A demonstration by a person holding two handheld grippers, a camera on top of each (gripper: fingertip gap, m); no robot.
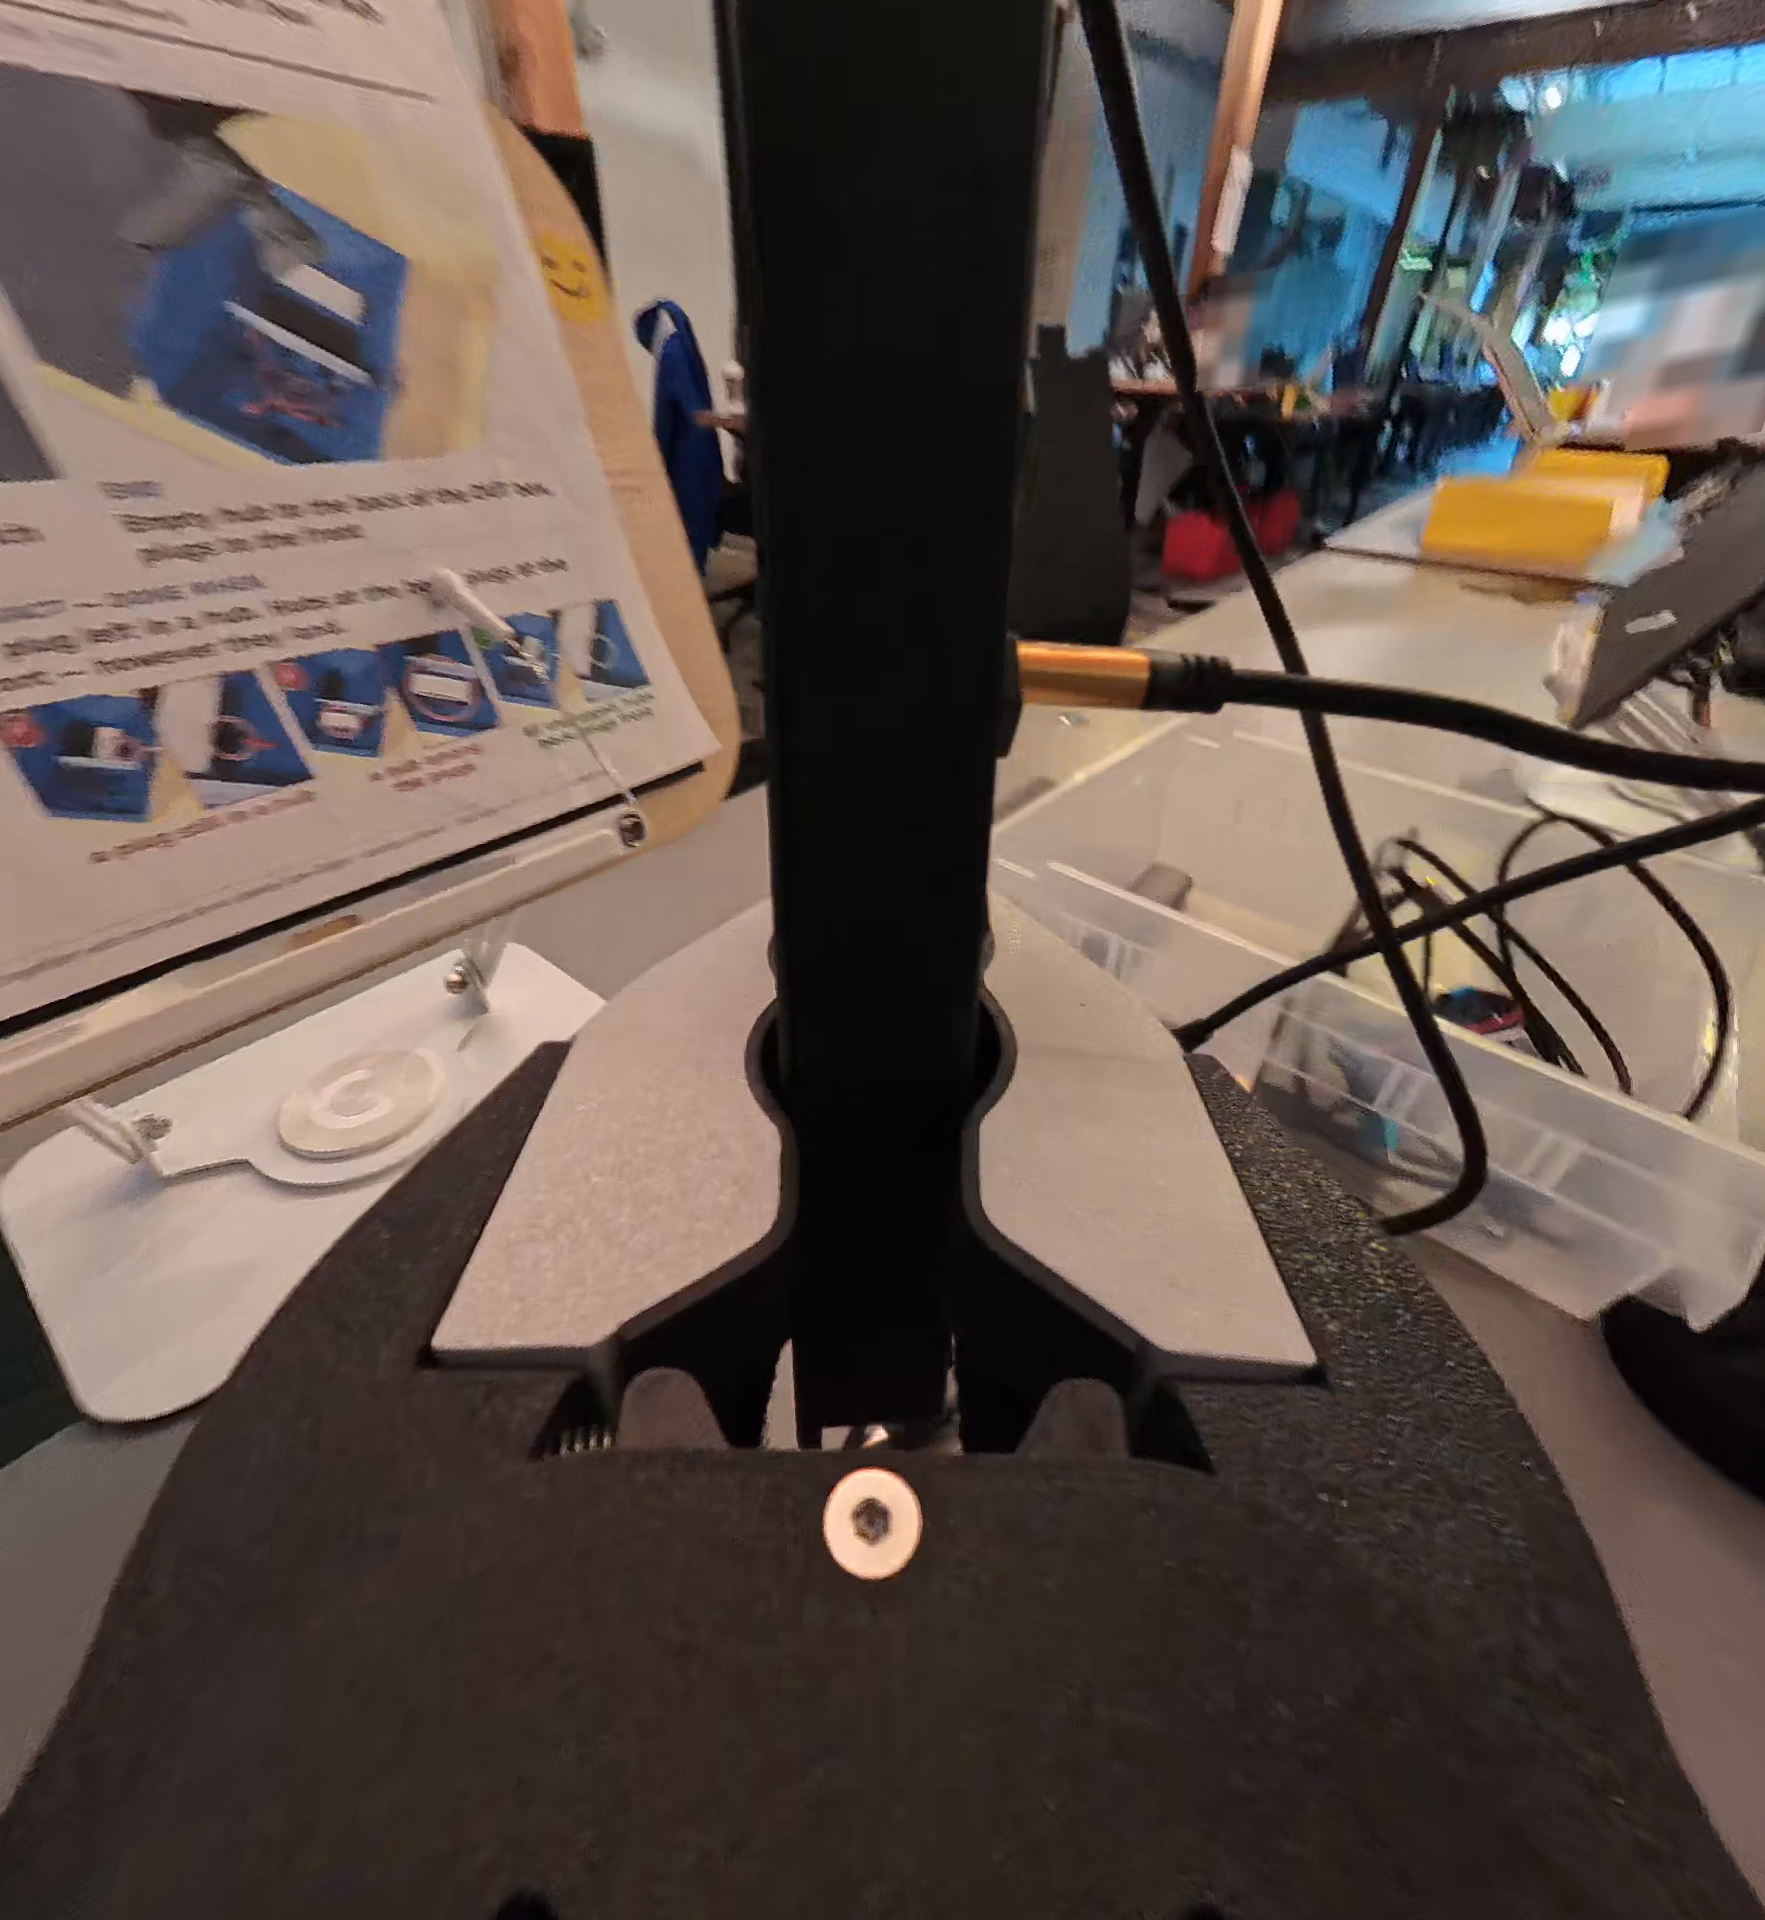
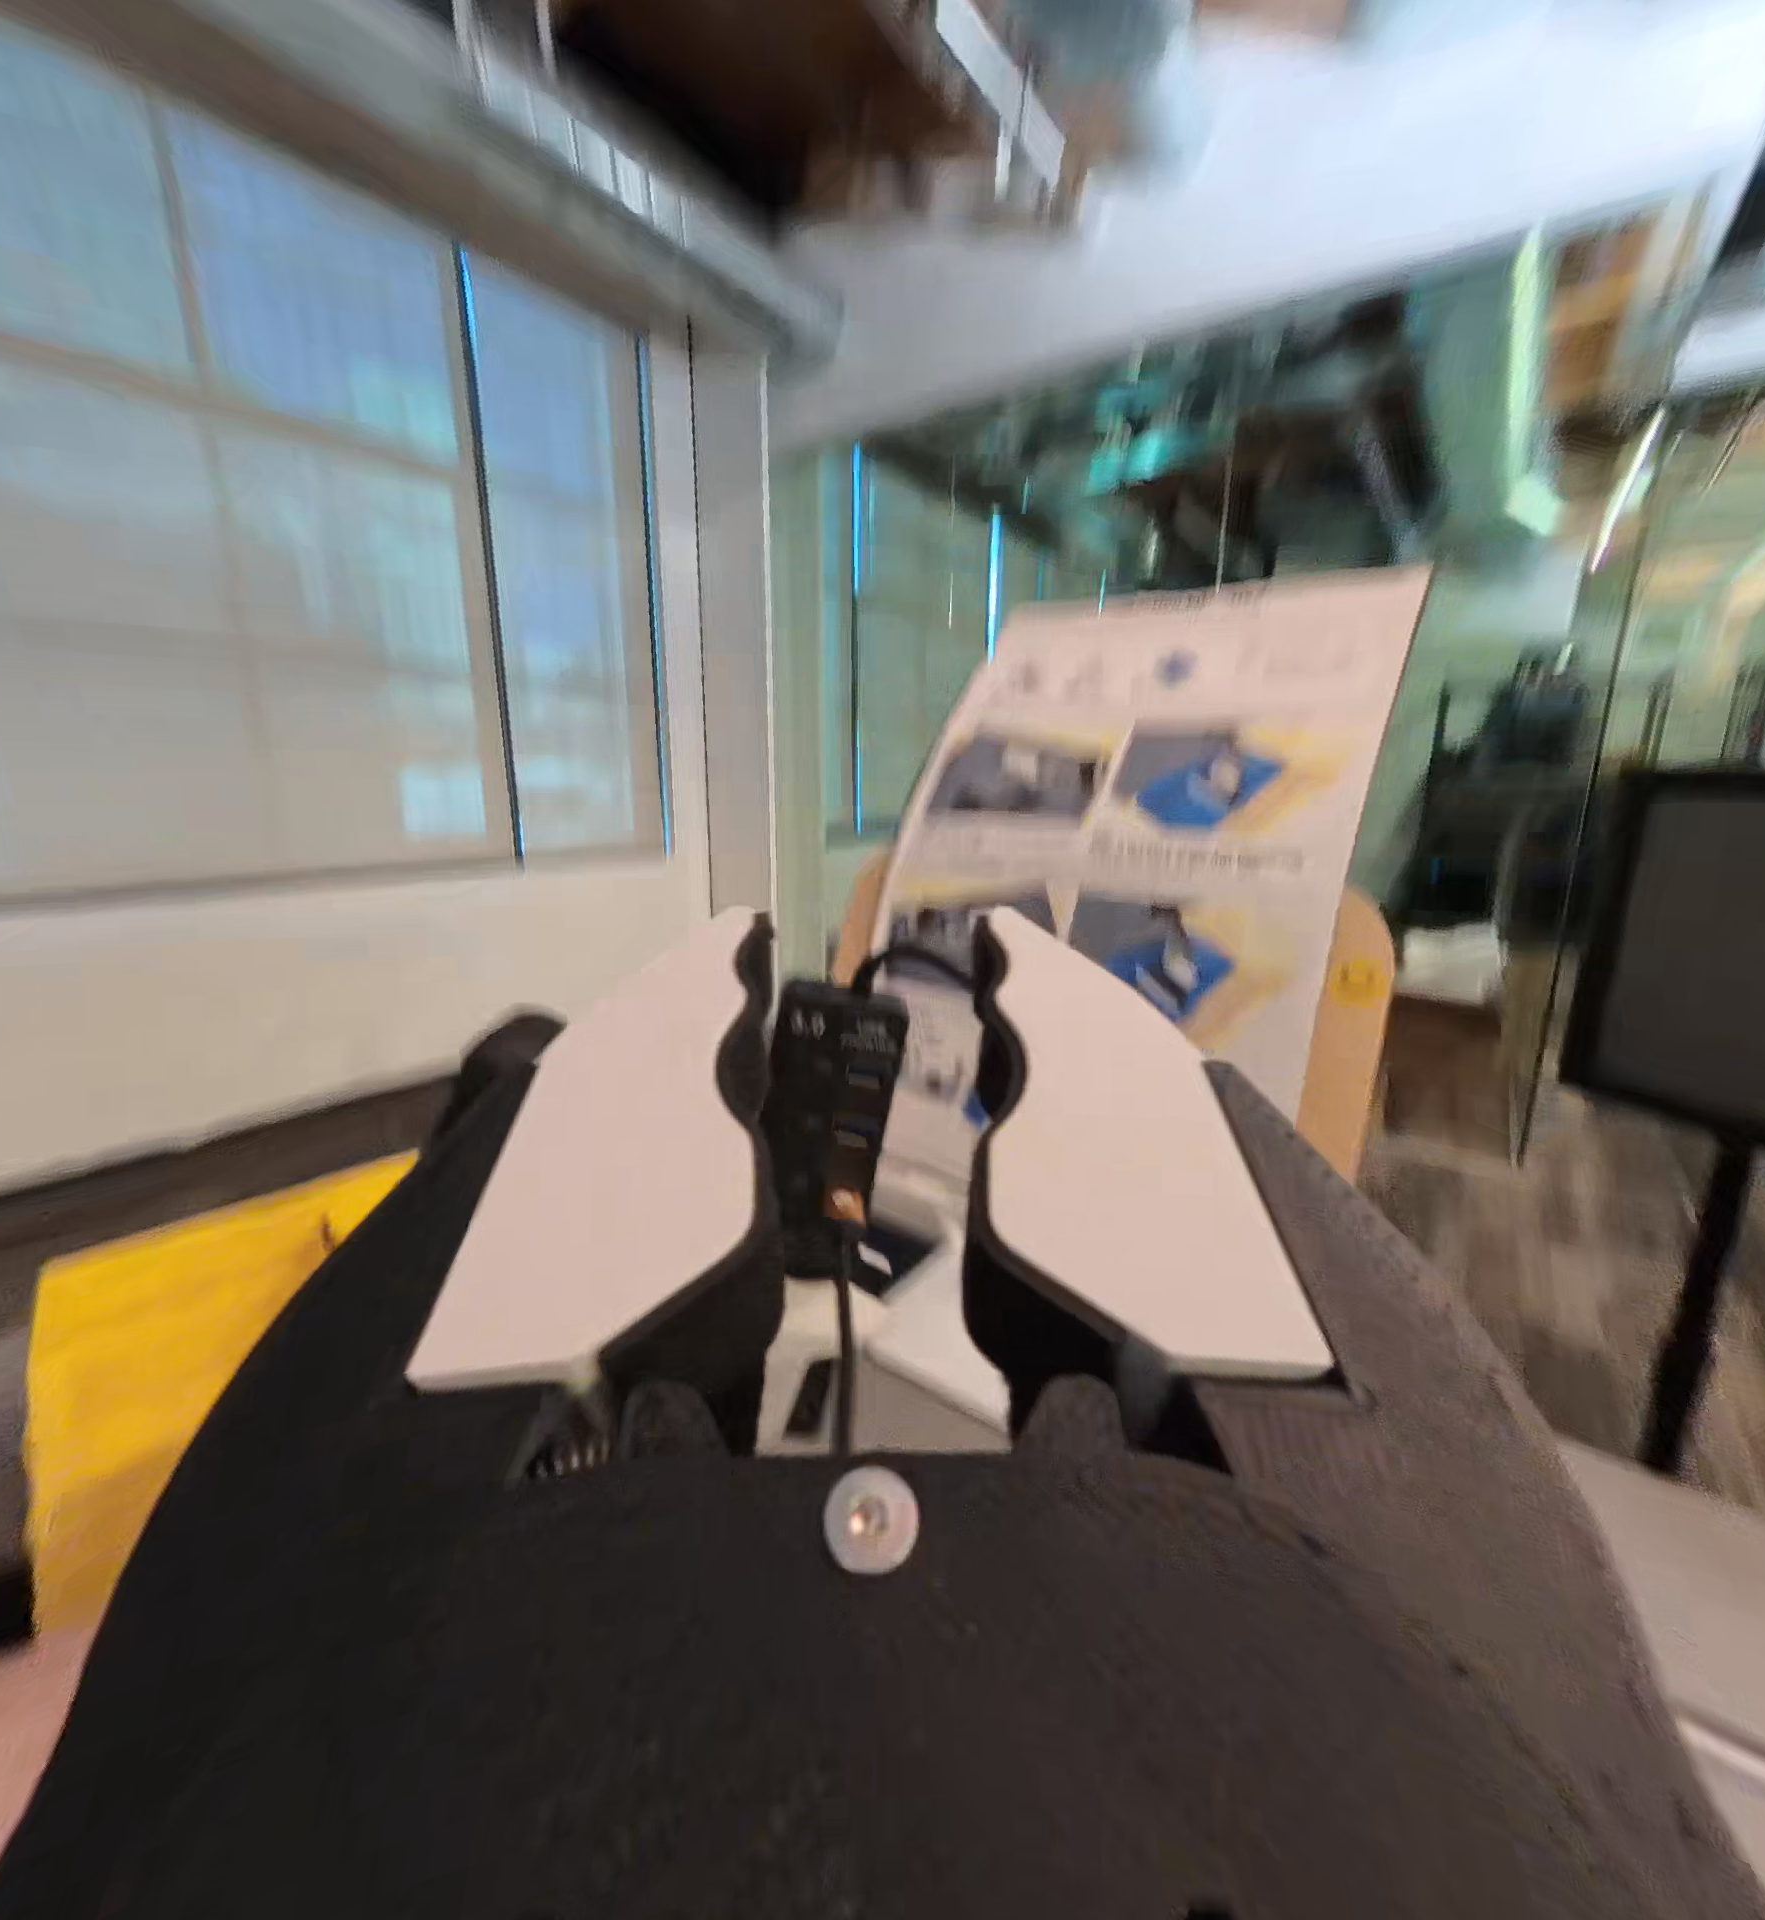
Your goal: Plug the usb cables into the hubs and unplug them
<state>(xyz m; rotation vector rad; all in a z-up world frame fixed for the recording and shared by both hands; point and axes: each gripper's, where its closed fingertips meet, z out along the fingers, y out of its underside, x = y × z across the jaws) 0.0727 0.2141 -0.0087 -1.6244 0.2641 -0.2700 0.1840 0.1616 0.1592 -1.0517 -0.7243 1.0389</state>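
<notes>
My left gripper (image 1: 883, 987) is shut on a long black usb hub (image 1: 878, 416) and holds it upright between its fingers. A gold-collared plug (image 1: 1086, 673) sits in the hub's right side. Its black cable (image 1: 1480, 727) loops down to the right. My right gripper (image 2: 873, 935) is open and empty. In the blurred right wrist view the hub (image 2: 836, 1070) shows in the gap between the fingers, nearer the left one. The gold plug (image 2: 845, 1200) is in its face and the cable (image 2: 844, 1330) hangs down. I cannot tell whether the hub is between the fingers or beyond them.
A printed instruction sheet on a white stand (image 1: 234, 520) stands close on the left; it also shows in the right wrist view (image 2: 1169, 810). A clear plastic bin (image 1: 1429, 1122) with cables lies on the right. A yellow object (image 2: 182, 1351) and a dark screen (image 2: 1719, 935) flank the right gripper. My right fingertips sit around 20 cm from my left ones.
</notes>
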